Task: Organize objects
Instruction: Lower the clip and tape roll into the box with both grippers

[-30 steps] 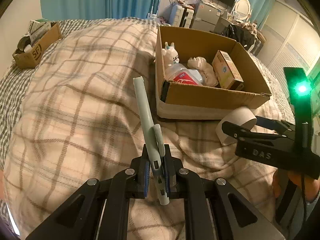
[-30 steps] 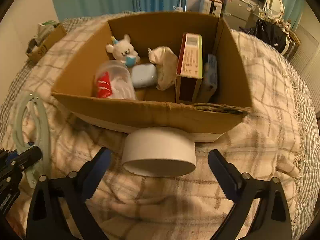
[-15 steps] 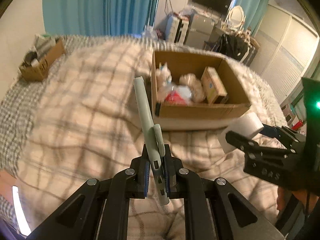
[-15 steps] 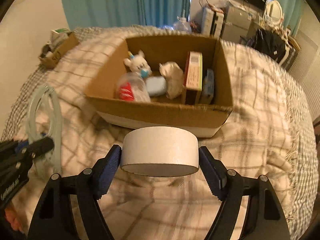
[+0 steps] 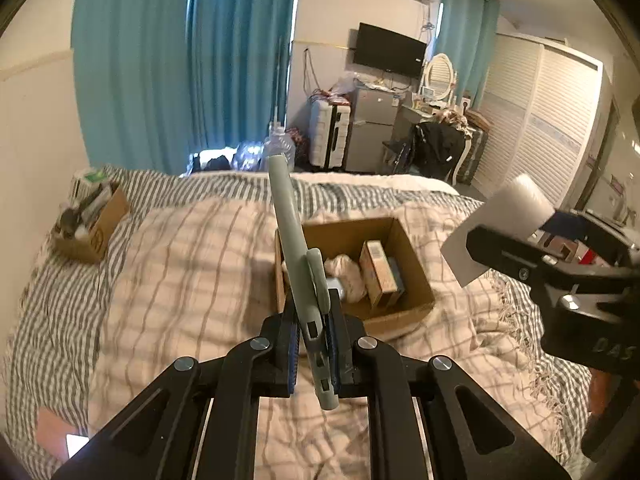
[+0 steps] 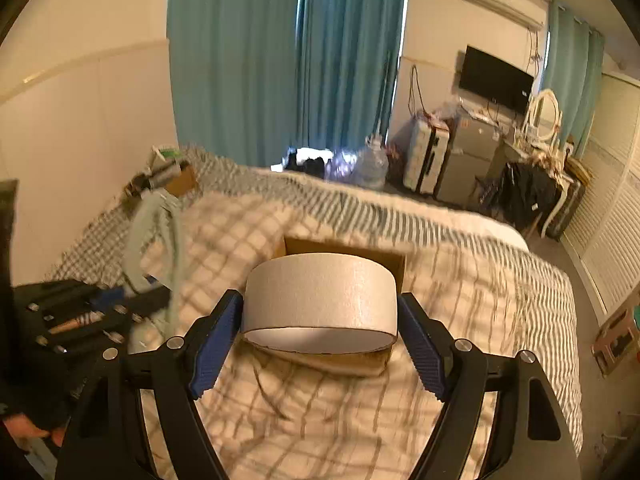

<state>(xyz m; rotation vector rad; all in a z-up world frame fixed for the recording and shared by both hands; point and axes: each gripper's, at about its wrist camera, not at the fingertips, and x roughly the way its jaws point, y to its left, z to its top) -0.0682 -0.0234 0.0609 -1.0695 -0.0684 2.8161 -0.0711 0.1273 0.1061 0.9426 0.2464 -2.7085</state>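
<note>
Left claw (image 5: 312, 344) pinches the green hanger (image 5: 298, 268), now lifted high above the bed (image 5: 180, 272). Right claw (image 6: 320, 332), spread a second ago, has clamped the tape roll (image 6: 320, 300) and raised it; both loads look ready for the box (image 5: 408, 248).

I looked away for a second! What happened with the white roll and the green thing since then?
The right gripper closed on the white roll, which lay on the blanket a second ago, and lifted it. Both grippers rose away from the cardboard box. The left gripper stays shut on the green clip.
</note>
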